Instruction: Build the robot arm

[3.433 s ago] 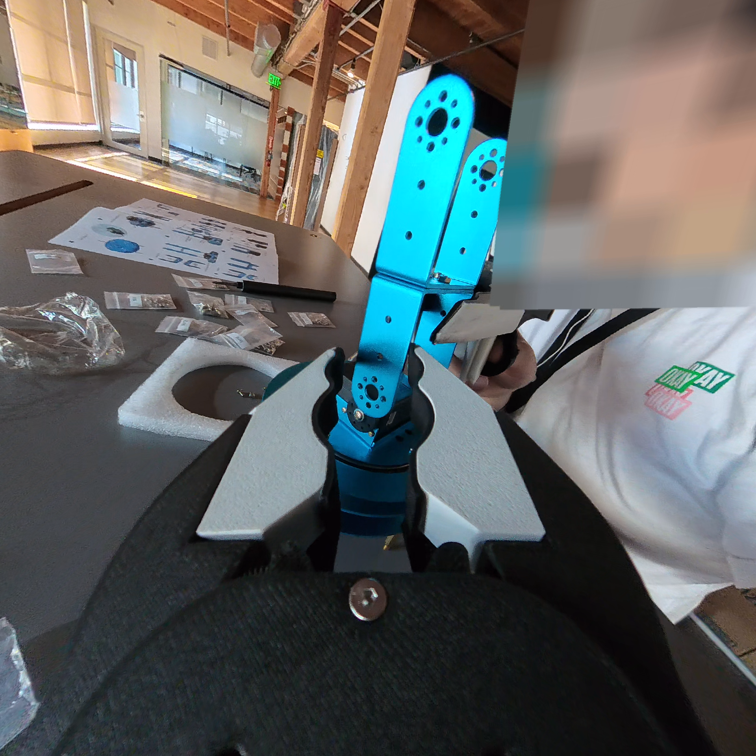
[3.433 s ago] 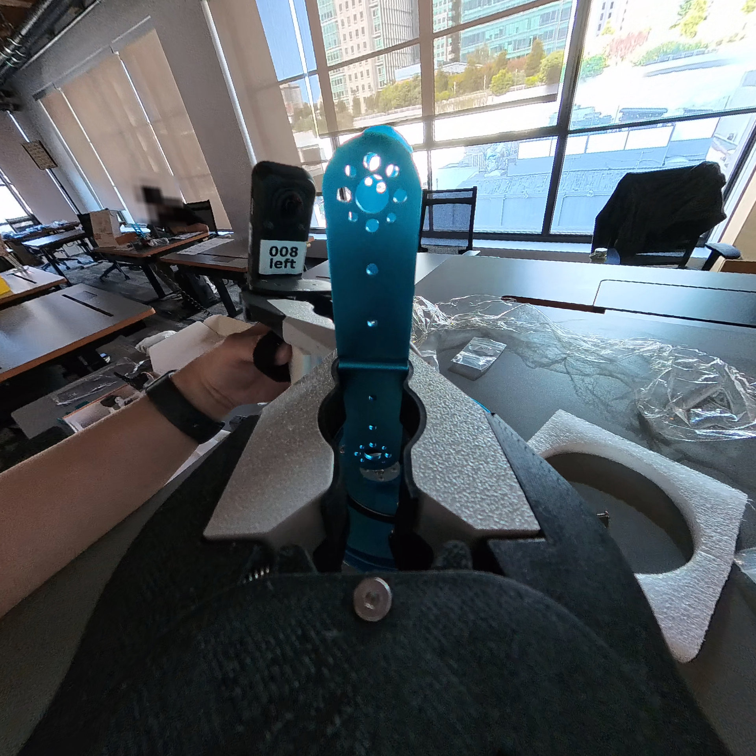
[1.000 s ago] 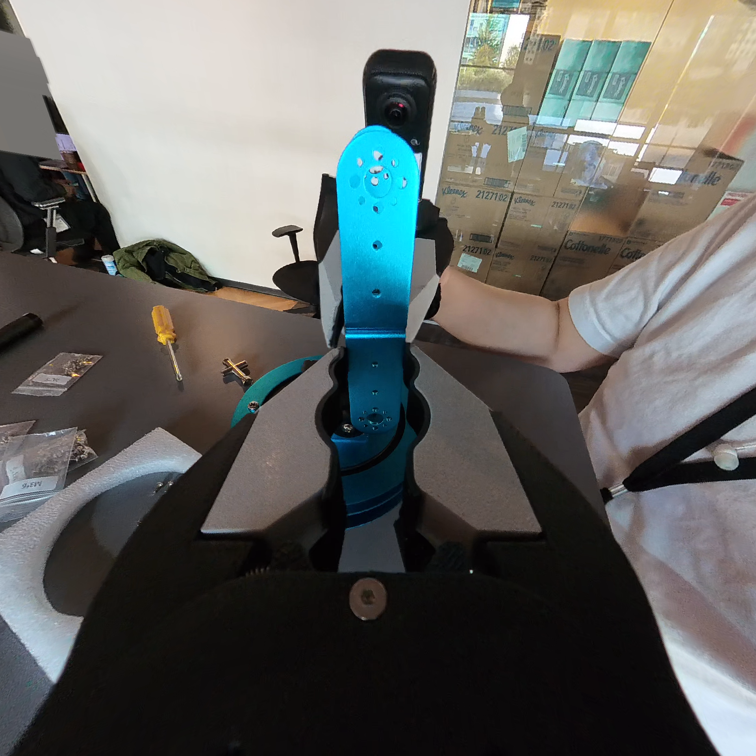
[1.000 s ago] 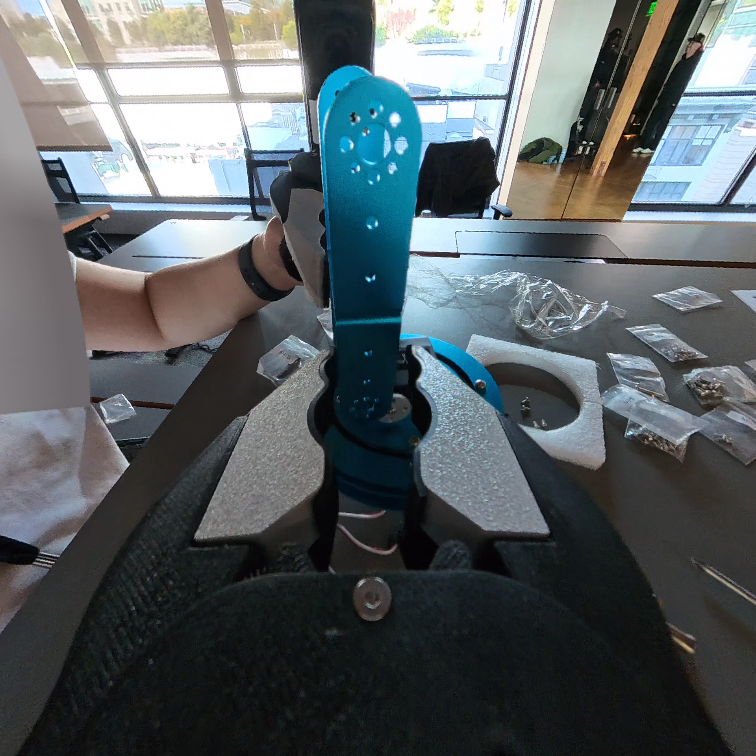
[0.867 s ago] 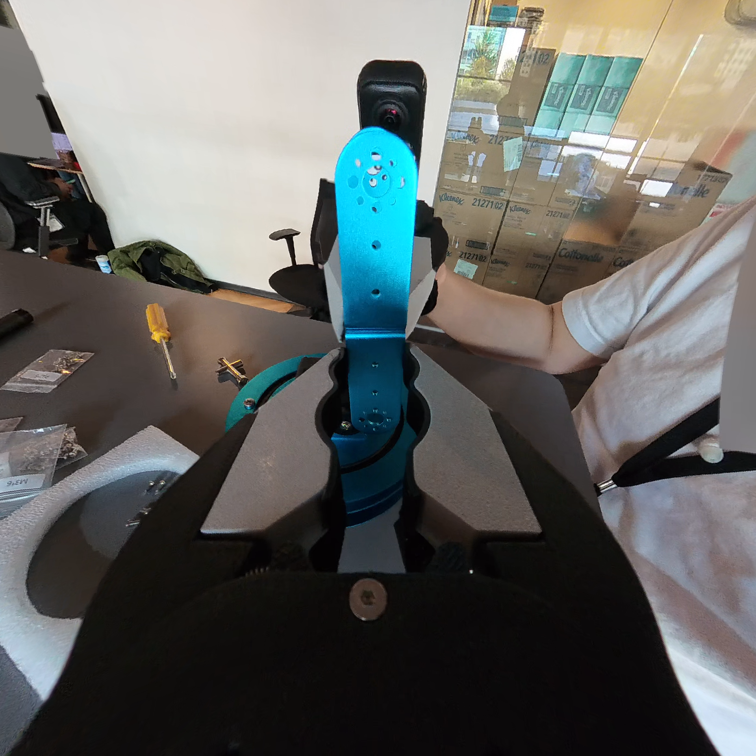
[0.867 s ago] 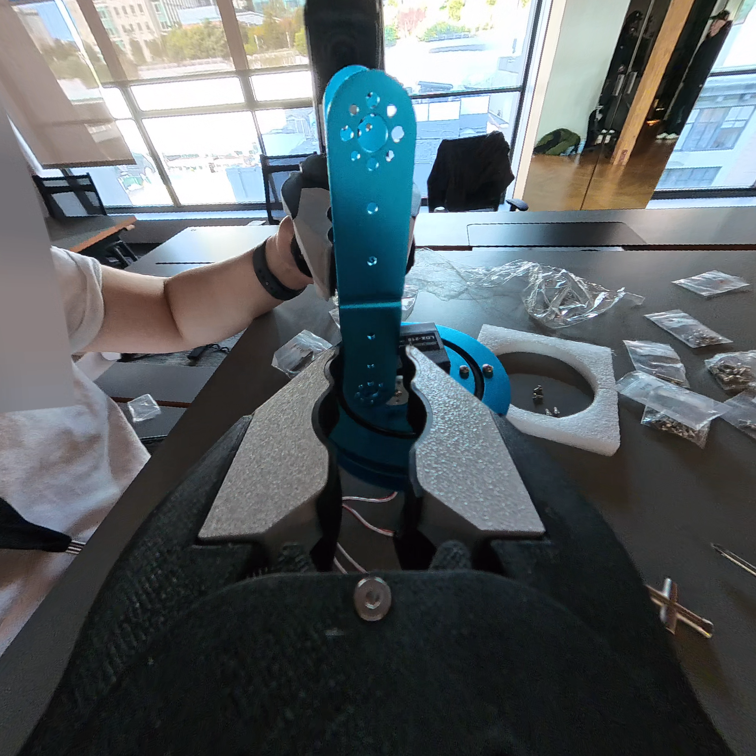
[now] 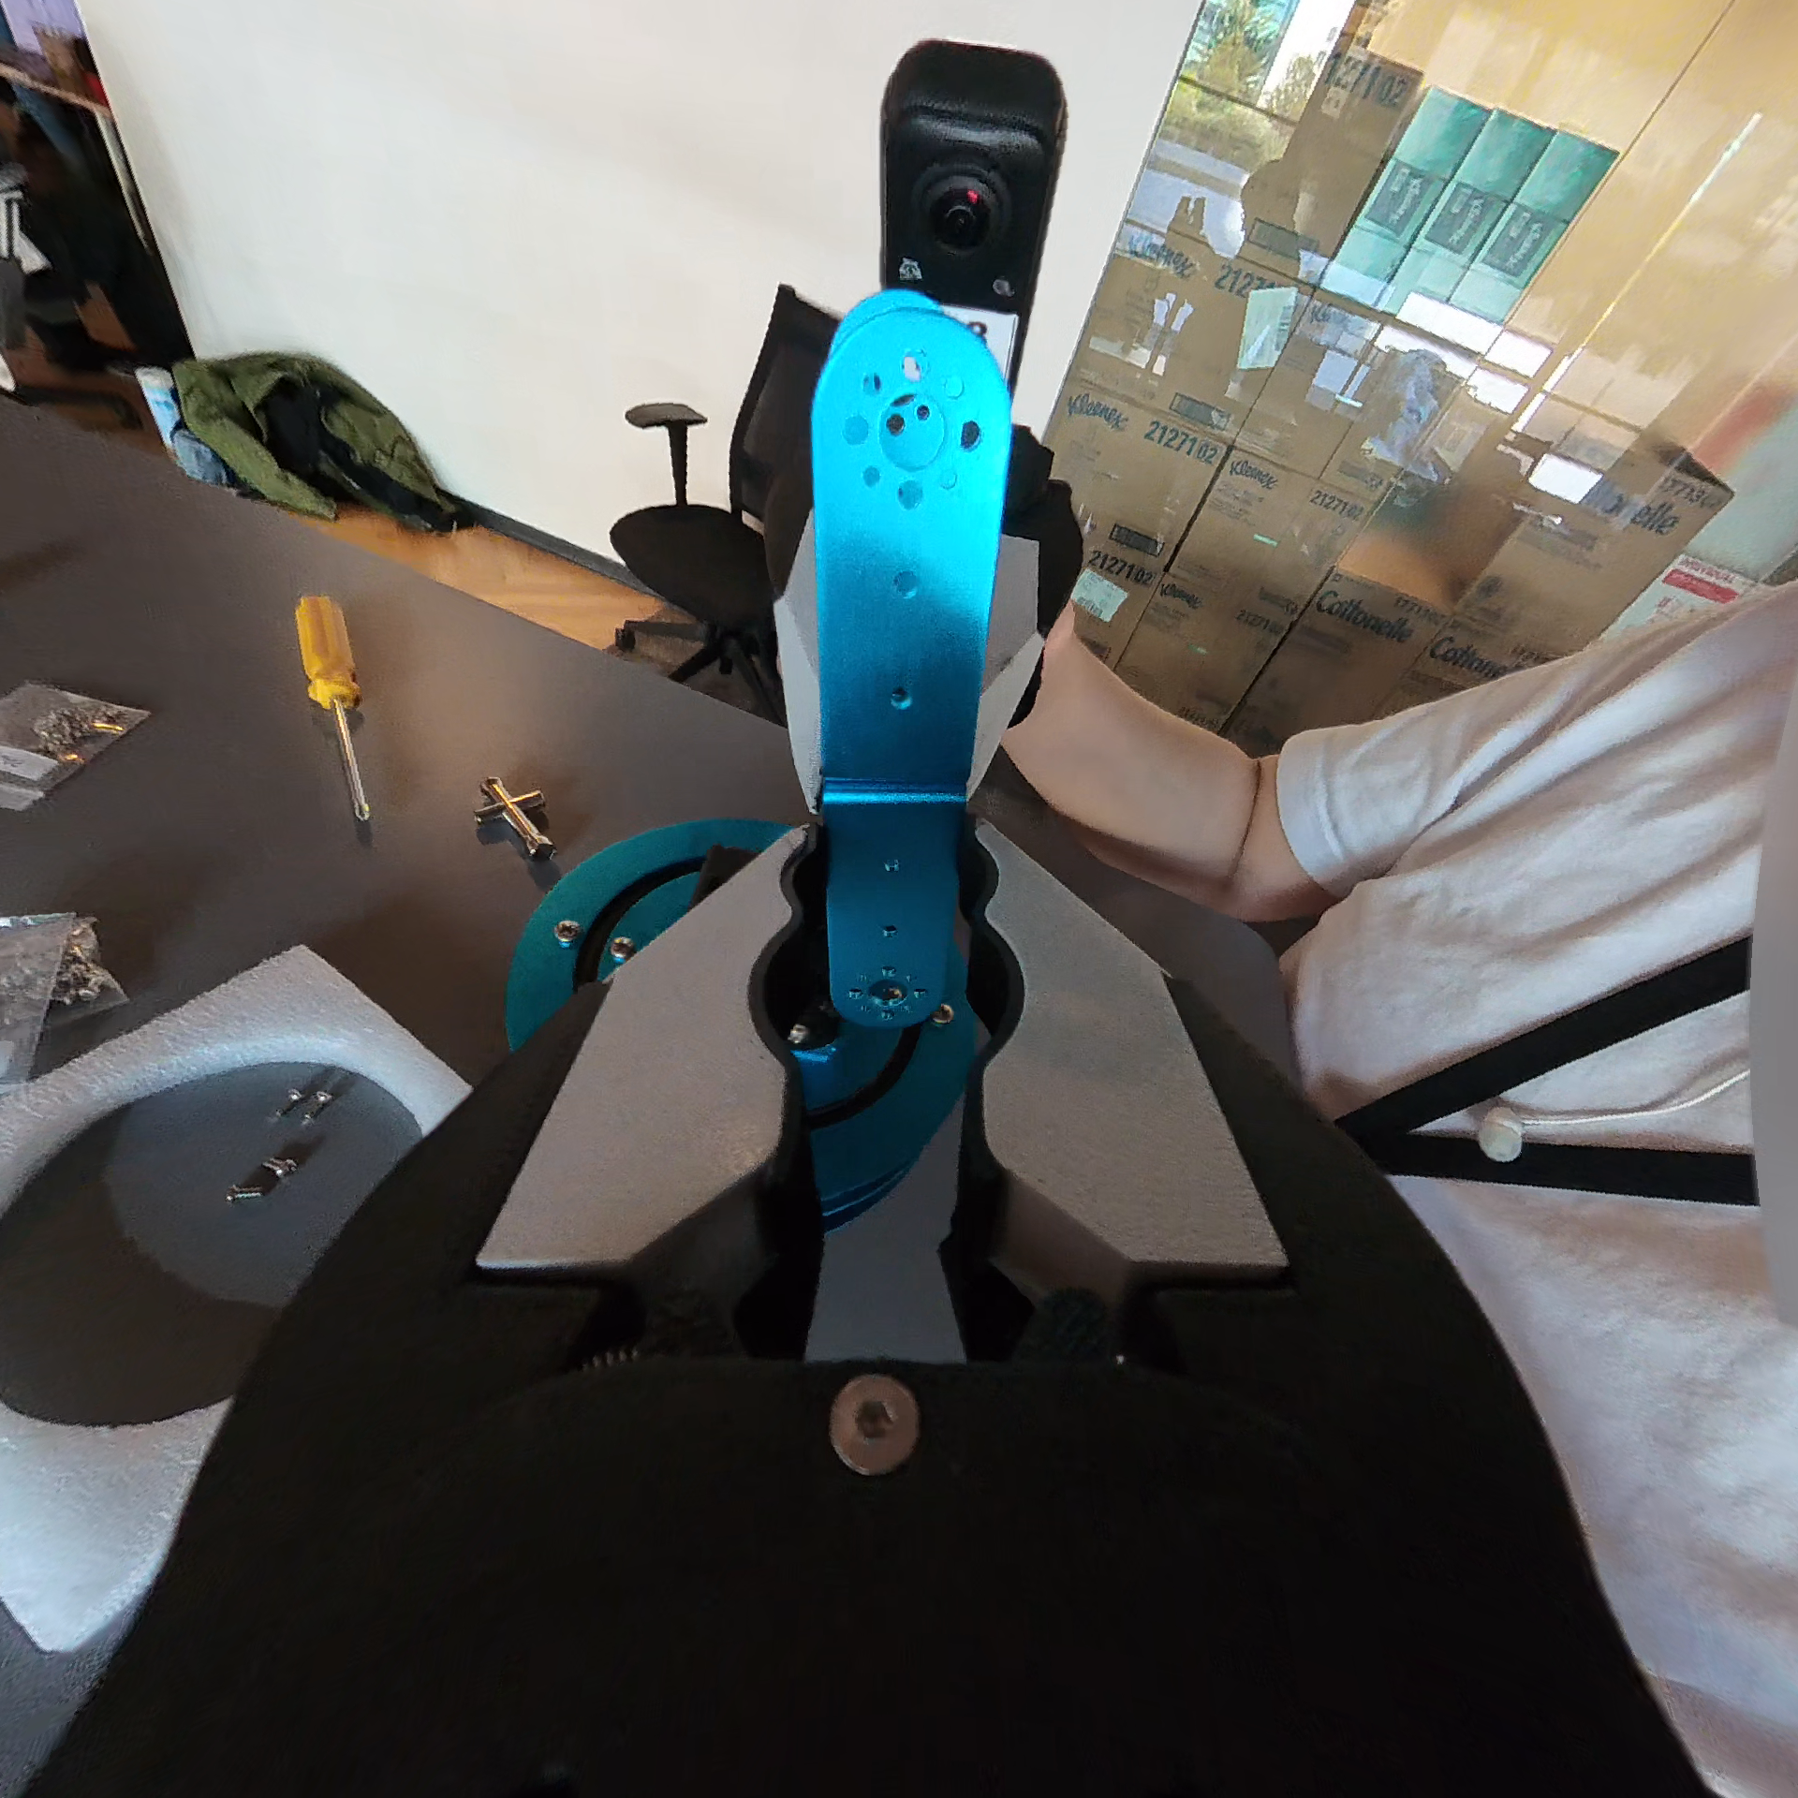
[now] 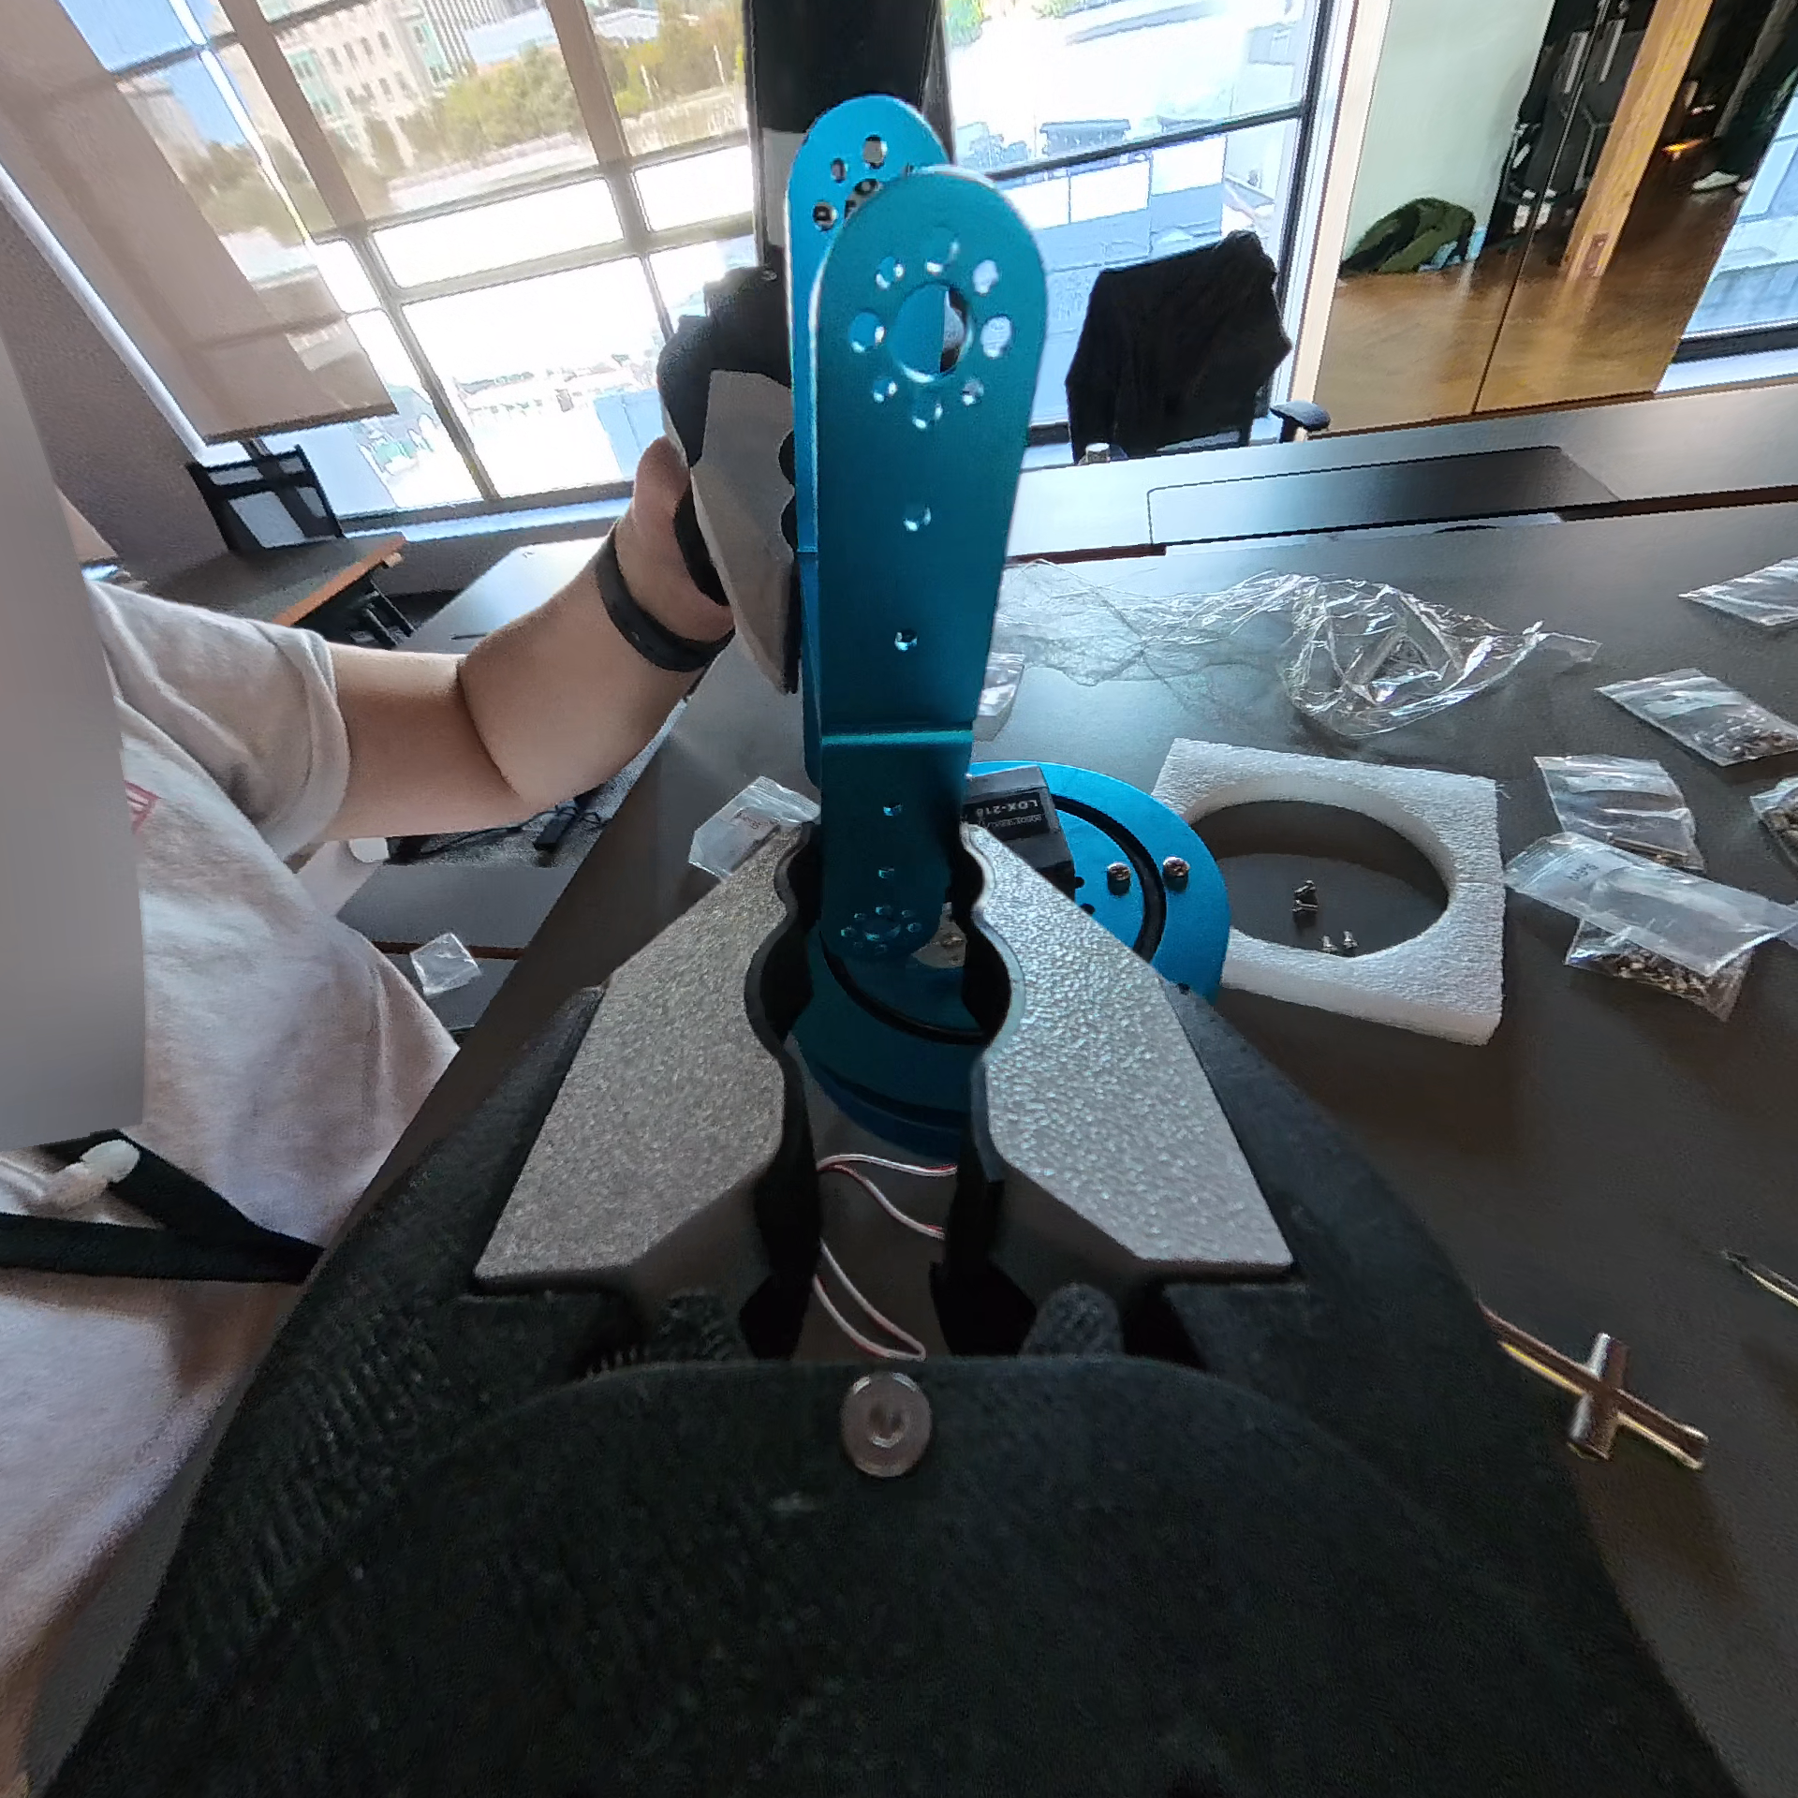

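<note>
Left wrist view: the left gripper is closed narrow around the lower part of an upright blue metal bracket, its grey fingers pressing on either side. The bracket rises from a blue round base resting on the dark table. Behind the bracket the right gripper faces this camera, held by a person's bare forearm reaching in level from the right, elbow bent, white sleeve above it. A yellow-handled screwdriver and a small cross-shaped wrench lie to the left, apart from the base; a white foam frame with loose screws in its round cut-out sits nearer. Stacked cartons with printed lettering show behind glass.

Right wrist view: the right gripper likewise clamps the same bracket's lower section, two perforated blue plates standing above it. The left gripper meets the bracket from the far side, held by a hand with a dark wristband, wrist bent upward. A black servo bearing a label sits on the base. Thin red and white wires trail beneath, probably from that servo. The foam frame, small clear bags of hardware and crumpled clear plastic lie to the right.
</note>
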